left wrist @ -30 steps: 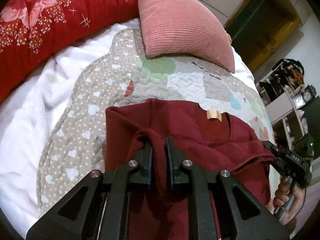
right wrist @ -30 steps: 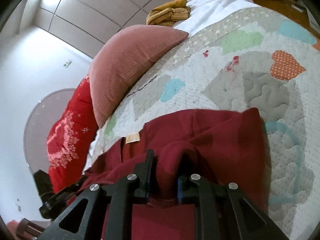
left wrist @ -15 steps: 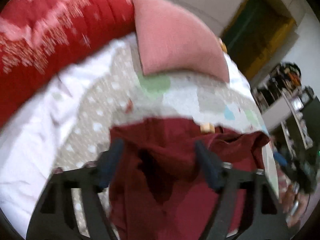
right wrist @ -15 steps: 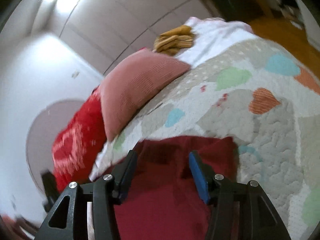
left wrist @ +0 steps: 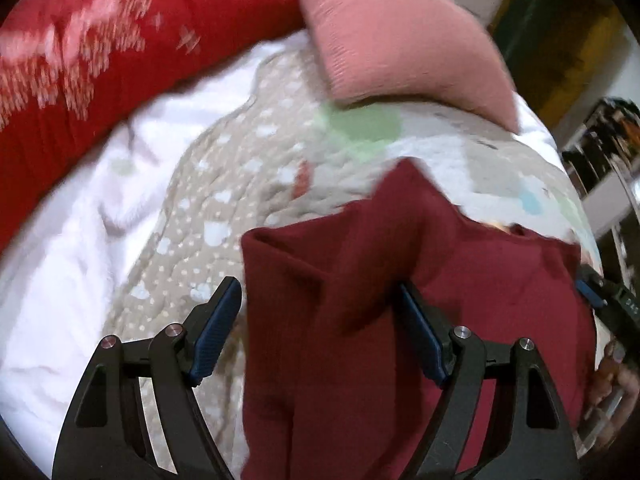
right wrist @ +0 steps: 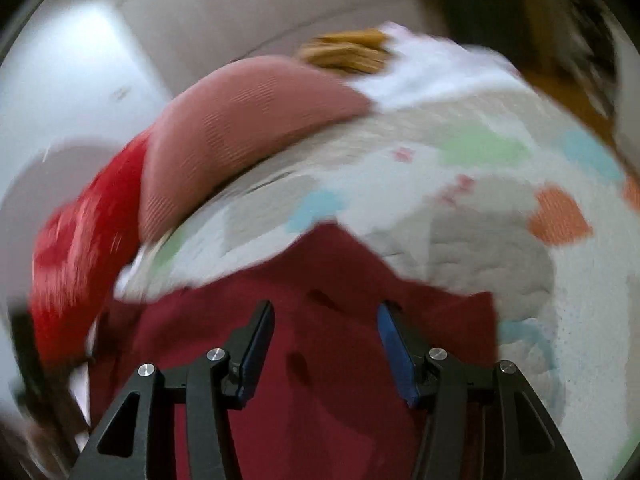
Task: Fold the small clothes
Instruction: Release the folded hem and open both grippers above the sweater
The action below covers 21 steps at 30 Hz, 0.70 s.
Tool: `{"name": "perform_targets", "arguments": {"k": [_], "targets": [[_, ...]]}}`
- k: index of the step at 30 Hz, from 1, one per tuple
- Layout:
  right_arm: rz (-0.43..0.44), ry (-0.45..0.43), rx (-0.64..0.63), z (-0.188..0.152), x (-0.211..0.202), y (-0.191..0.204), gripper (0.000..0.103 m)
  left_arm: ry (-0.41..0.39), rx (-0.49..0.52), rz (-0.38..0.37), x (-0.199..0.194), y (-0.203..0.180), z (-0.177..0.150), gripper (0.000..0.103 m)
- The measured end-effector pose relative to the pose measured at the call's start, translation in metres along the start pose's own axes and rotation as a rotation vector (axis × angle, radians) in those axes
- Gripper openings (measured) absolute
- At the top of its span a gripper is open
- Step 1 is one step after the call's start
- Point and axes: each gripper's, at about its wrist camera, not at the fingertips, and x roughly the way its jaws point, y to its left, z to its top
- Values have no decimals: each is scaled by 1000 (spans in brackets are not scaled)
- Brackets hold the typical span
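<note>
A dark red garment (left wrist: 400, 320) is lying on the patchwork quilt (left wrist: 240, 184), near a pink cushion (left wrist: 400, 32) and a red floral blanket (left wrist: 100, 60) at the far side. The left gripper (left wrist: 320, 320) is standing released, fingers wide, cloth rising between them untouched. The right gripper (right wrist: 324, 340) is narrowing slightly, gripping nothing, garment beneath.

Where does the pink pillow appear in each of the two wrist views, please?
Left wrist view: the pink pillow lies at top centre, above the dark red garment.
Right wrist view: the pillow lies upper left of centre.
Shared landmark: the red flowered blanket beside the pillow.
</note>
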Motion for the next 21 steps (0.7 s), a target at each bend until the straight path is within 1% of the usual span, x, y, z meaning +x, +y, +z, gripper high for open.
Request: {"name": "perform_targets", "arguments": {"k": [1,2,4,7,10,11,13,14,15,17,21], "targets": [[27,18,79,4,6,-16,49,25,-31,-18,7,7,2,80],[48,18,111,5,6,-23,48,29,-47,-33,9,11,3,80],[48,-3,113,6,-2,-20,48,16,-60,-46,5,16,5,80],[6,-46,29,-2,-25,0,49,-30,-33,-15,-17,20,-1,80],[11,-17,-74,-19,-36,26,50,-78,11,19,-44,21,-16,80],[4,-8,-105,-26,-38,34,49,-90,25,19,-52,22,-22,80],[-46,-10,-178,-42,-45,47,49,-107,52,12,-65,21,-34,80],[-73,-20,-194,-47,-47,50,49,-117,69,16,-73,20,-44,80],[-93,-48,-199,-51,-54,49,49,-122,80,18,-77,19,-50,80],[-104,-76,-185,-53,-58,43,49,-125,101,25,-80,15,-62,80],[-142,-78,-134,-36,-50,27,49,-134,128,39,-80,6,-77,80]]}}
